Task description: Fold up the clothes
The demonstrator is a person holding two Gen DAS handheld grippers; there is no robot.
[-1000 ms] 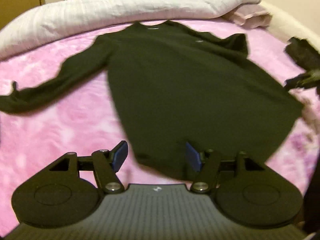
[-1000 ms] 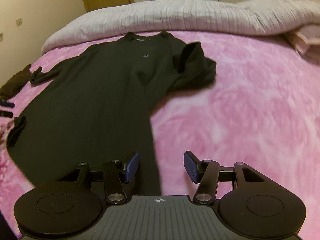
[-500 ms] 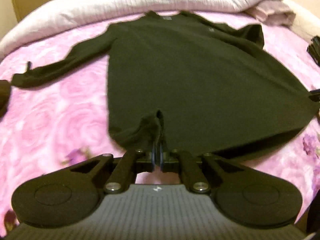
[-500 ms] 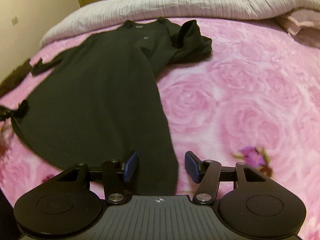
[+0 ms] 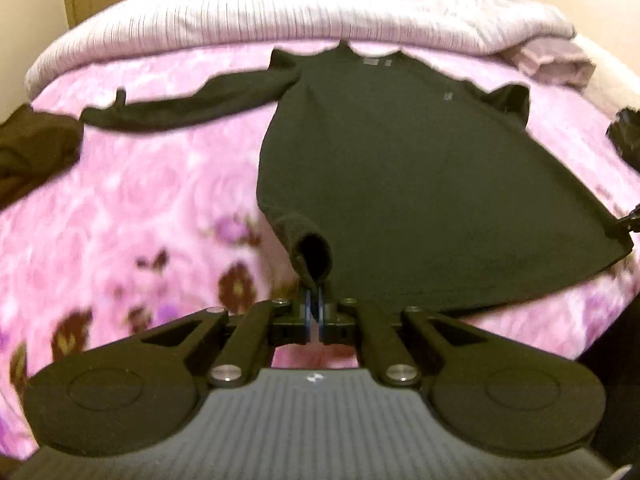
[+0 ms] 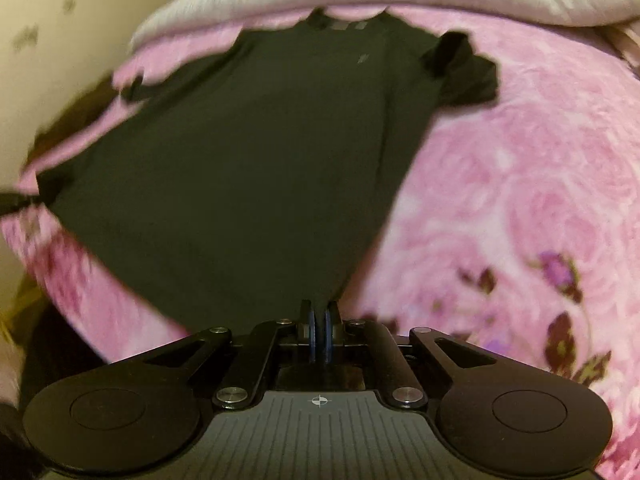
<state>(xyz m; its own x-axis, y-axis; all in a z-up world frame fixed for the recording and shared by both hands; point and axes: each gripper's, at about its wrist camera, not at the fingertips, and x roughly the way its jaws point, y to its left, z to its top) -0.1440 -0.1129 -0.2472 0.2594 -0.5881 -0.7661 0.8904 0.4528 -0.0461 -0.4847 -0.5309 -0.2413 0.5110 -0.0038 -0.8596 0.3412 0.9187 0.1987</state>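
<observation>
1. Bed (image 5: 132, 184): pink rose-print cover, grey duvet (image 5: 240, 16) bunched along the far edge. Wide bare cover to the right of the garment in the right wrist view; less room on the left.
2. Shirt (image 5: 400, 168): dark, long-sleeved, lying flat, collar toward the duvet, hem toward the cameras. Left sleeve (image 5: 192, 104) stretched out sideways; right sleeve (image 6: 460, 68) bunched by the shoulder.
3. Dark cloth (image 5: 32, 152) at the bed's left edge, just beyond the left cuff. Cannot tell what it is.
4. Left tool (image 5: 314, 304): jaws closed, pinching the hem's left corner; the fabric rolls up into a small tube above the pads.
5. Right tool (image 6: 320, 320): jaws closed on the hem's right corner; cloth runs straight up from the pads.
6. Step in hand, as judged: both hem corners gripped, ready for a bottom-to-collar fold or a straightening tug.
7. Doing it well: lift both corners evenly and keep the hem taut between the tools, so it comes down square to the shoulders. The rolled left corner suggests an uneven bite; watch for slip.
8. Edges: the bunched right sleeve will sit lumpy under a fold; flatten it or tuck it first. Keep the left sleeve clear of the dark cloth.
9. The other tool (image 5: 628, 136) shows at the right margin of the left view; frames are blurred.
</observation>
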